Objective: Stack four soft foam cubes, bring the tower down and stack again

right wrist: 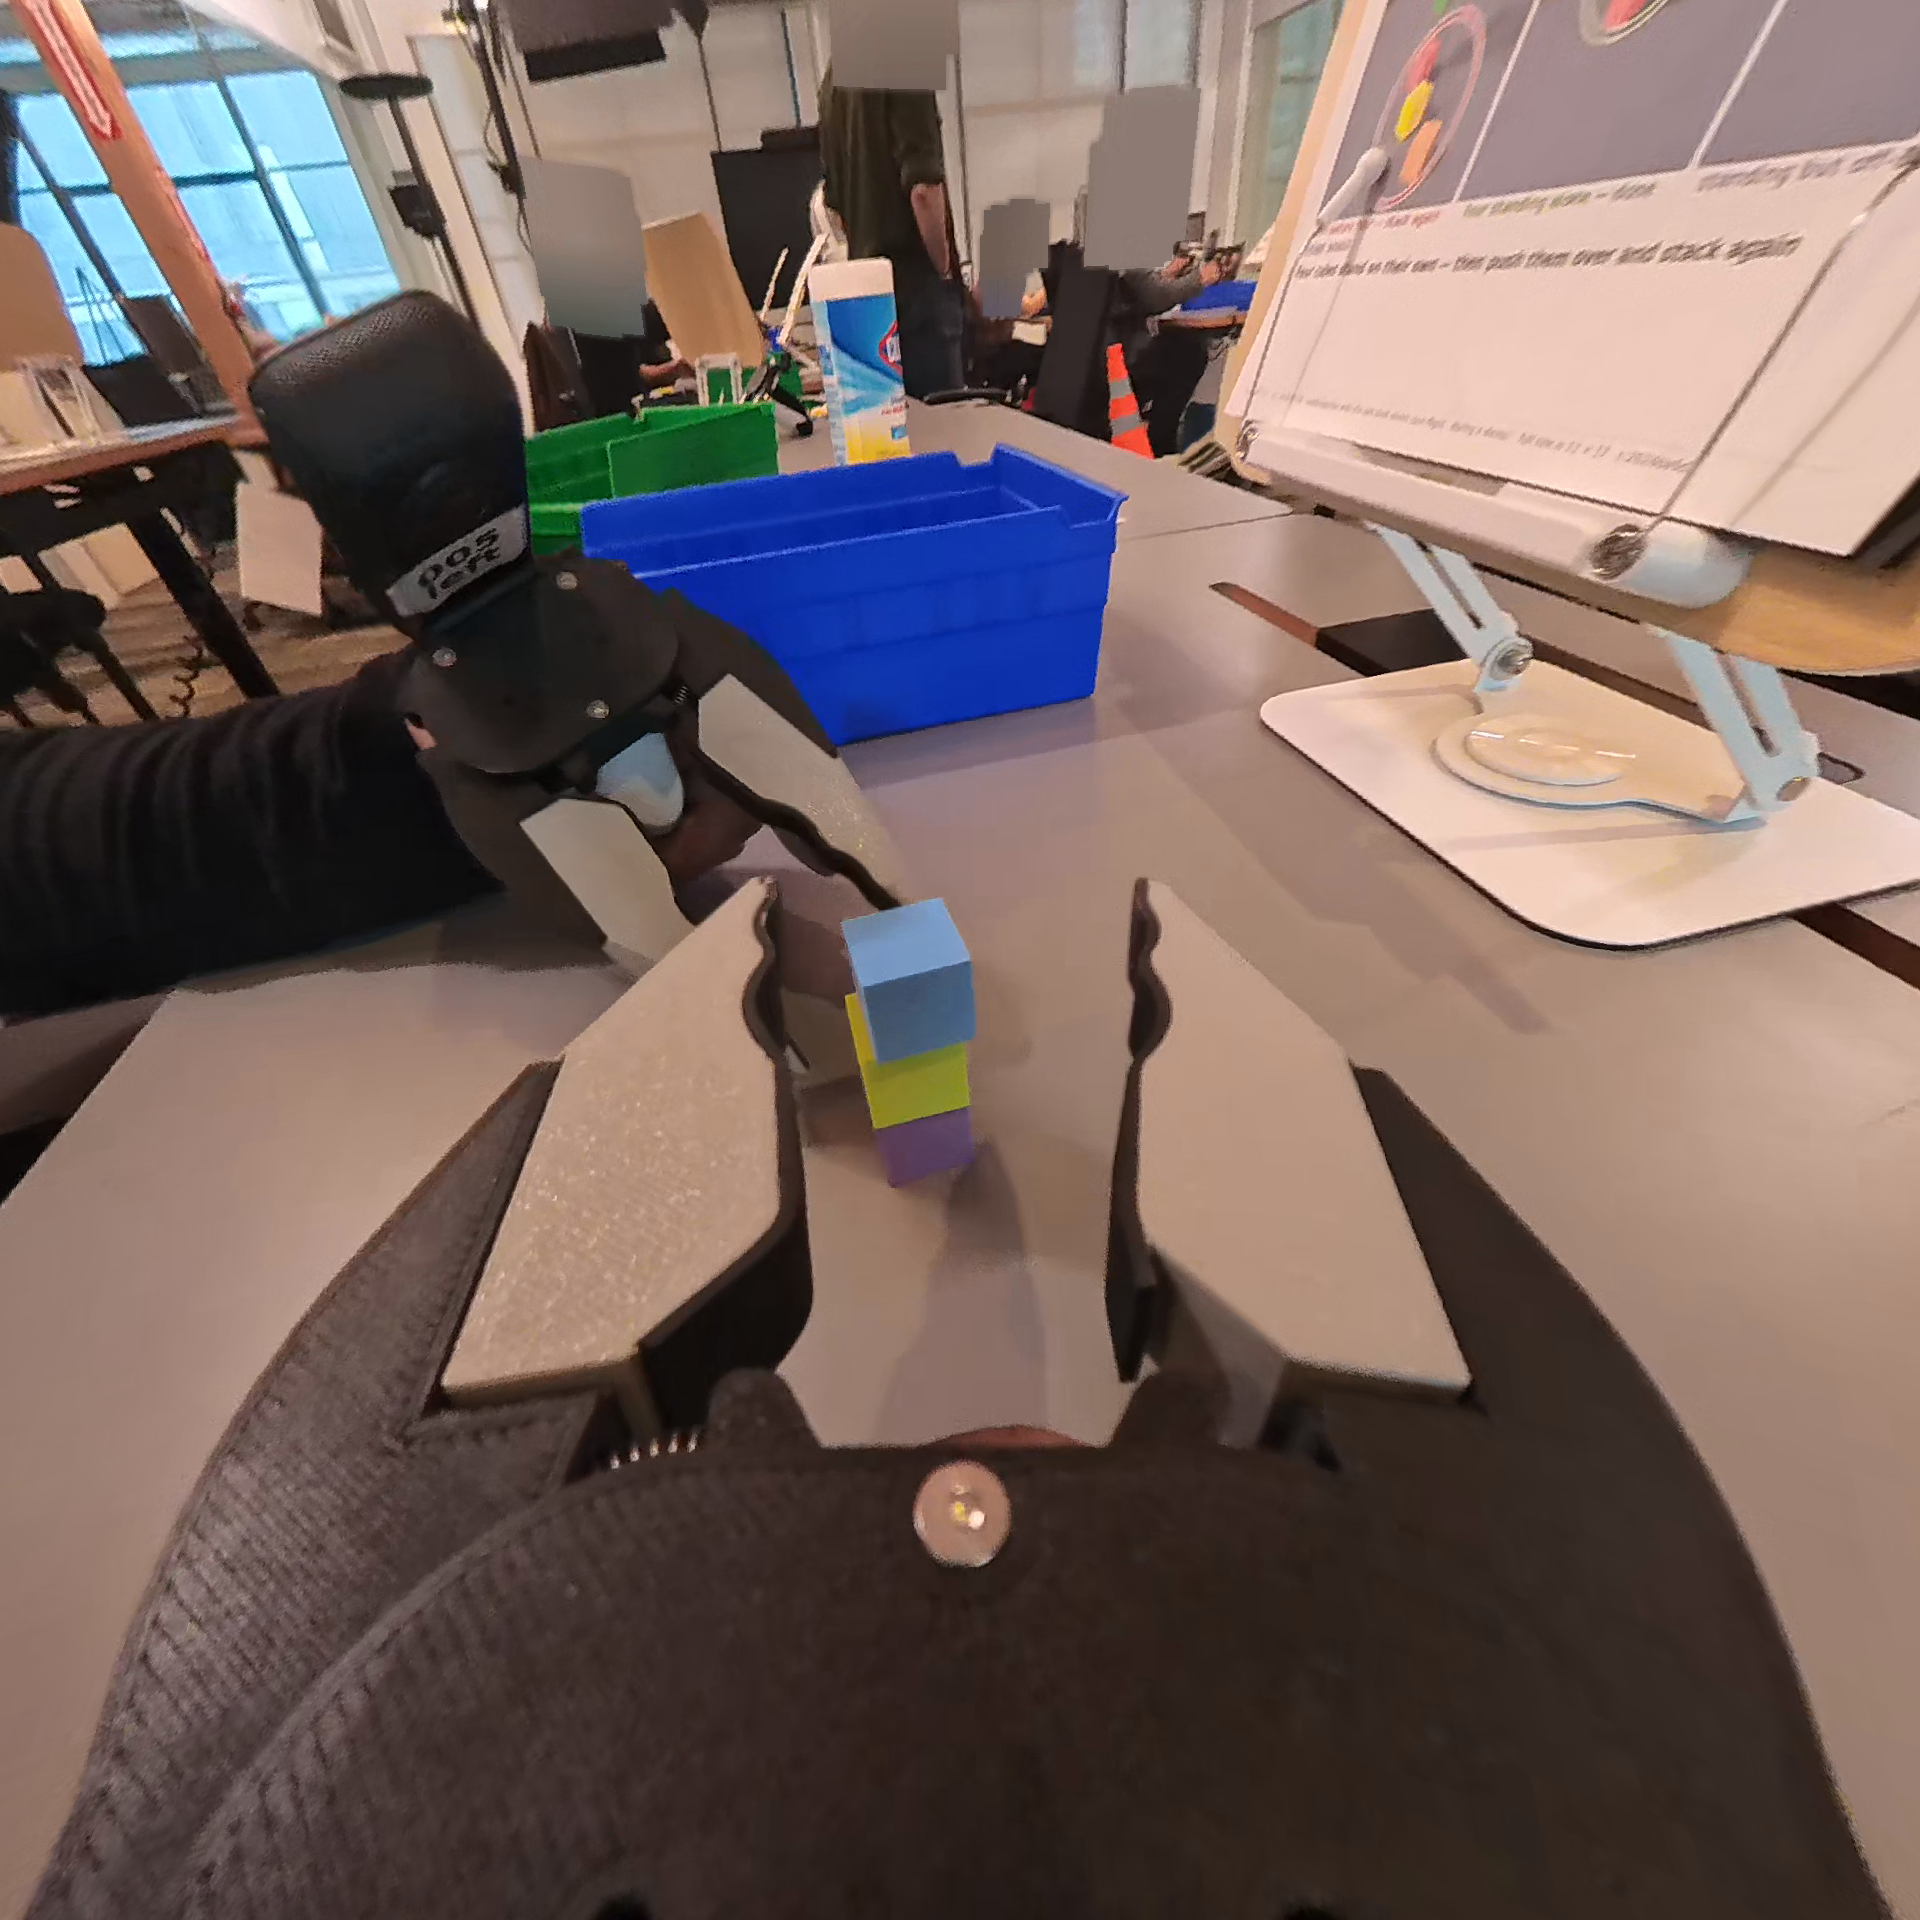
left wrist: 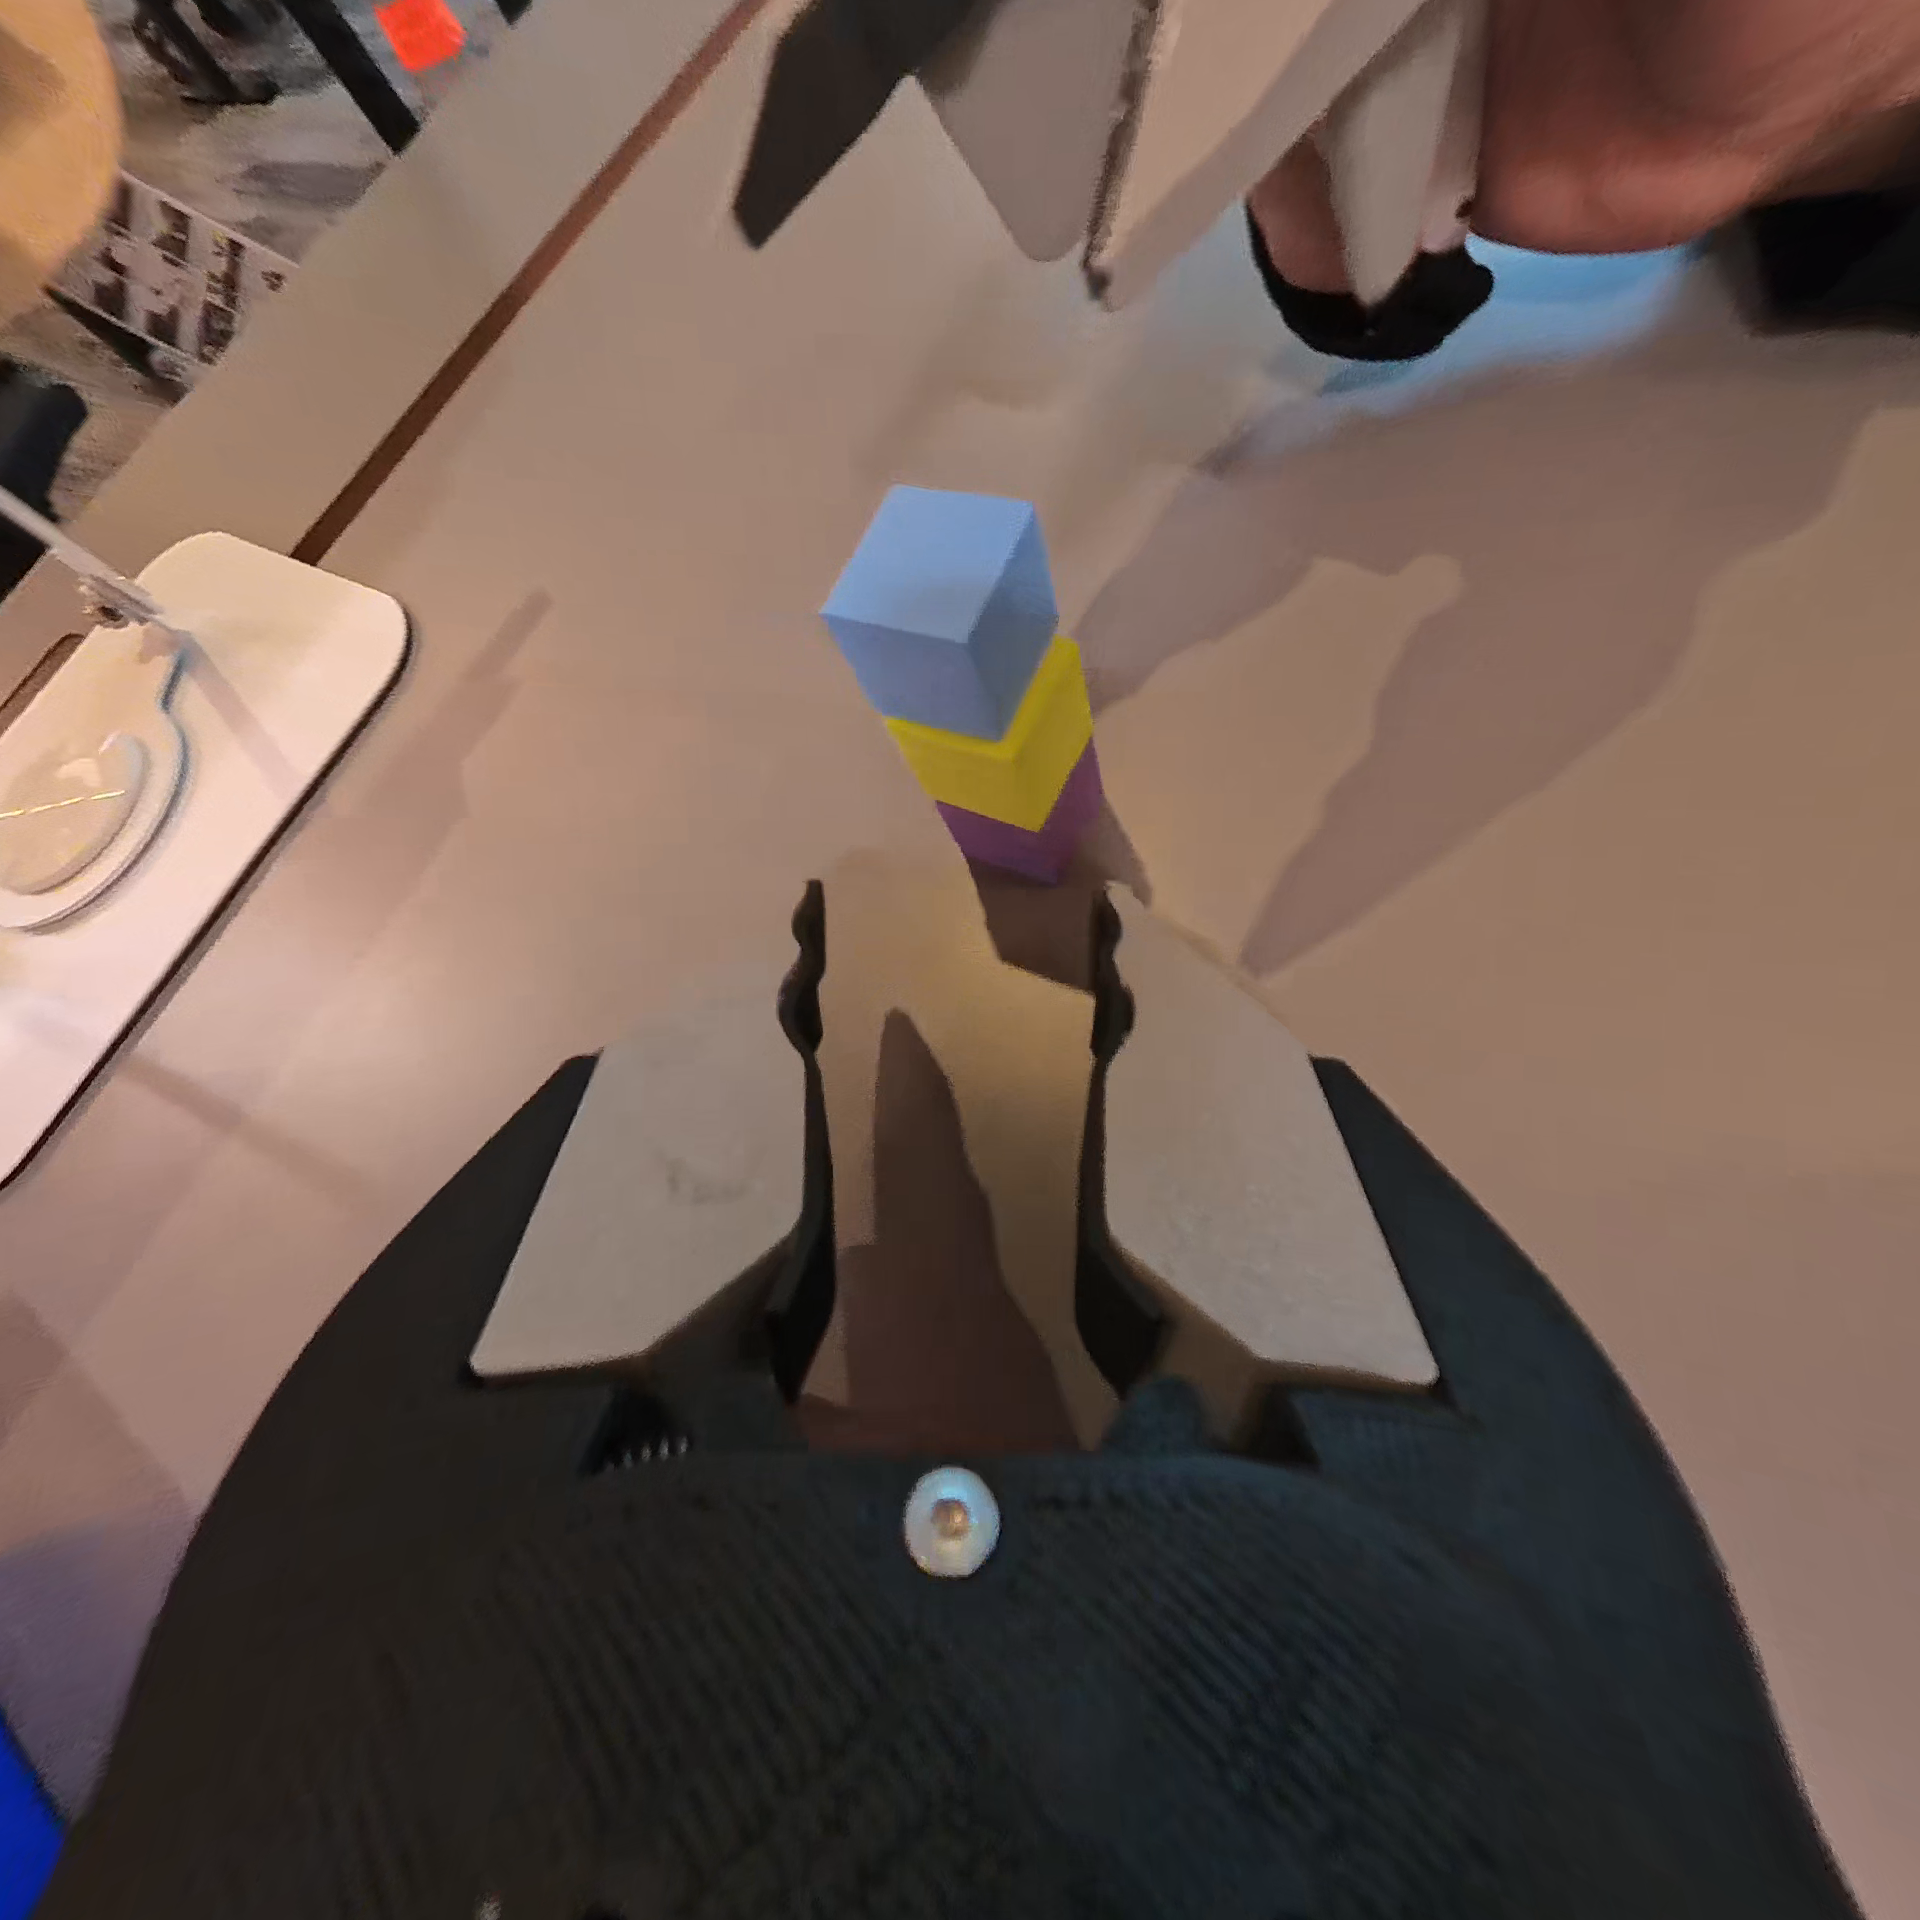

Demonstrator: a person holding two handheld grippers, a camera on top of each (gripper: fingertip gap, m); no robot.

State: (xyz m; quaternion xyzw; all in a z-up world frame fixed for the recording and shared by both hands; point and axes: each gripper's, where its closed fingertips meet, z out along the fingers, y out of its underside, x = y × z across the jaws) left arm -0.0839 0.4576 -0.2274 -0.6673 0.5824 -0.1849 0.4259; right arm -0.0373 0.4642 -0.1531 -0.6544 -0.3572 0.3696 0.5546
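A tower of foam cubes stands on the grey table (left wrist: 1558, 1039): a blue cube (left wrist: 940, 608) on top, a yellow cube (left wrist: 997, 753) under it and a purple cube (left wrist: 1023, 836) at the bottom. No fourth cube shows. My left gripper (left wrist: 958, 914) is open and empty, its tips just short of the tower's base. My right gripper (right wrist: 953, 894) is open and empty, with the blue cube (right wrist: 909, 966), yellow cube (right wrist: 916, 1081) and purple cube (right wrist: 925, 1143) showing in the gap between its fingers, untouched. The right gripper (left wrist: 1205, 275) shows blurred beyond the tower in the left wrist view.
A blue bin (right wrist: 862, 603), a green bin (right wrist: 665, 457) and a wipes canister (right wrist: 857, 364) stand at the back. A tilted document stand on a white base (right wrist: 1558, 810) is at the right; it also shows in the left wrist view (left wrist: 208, 779). People stand farther off. Some 9 centimeters of space lies between my two pairs of fingers.
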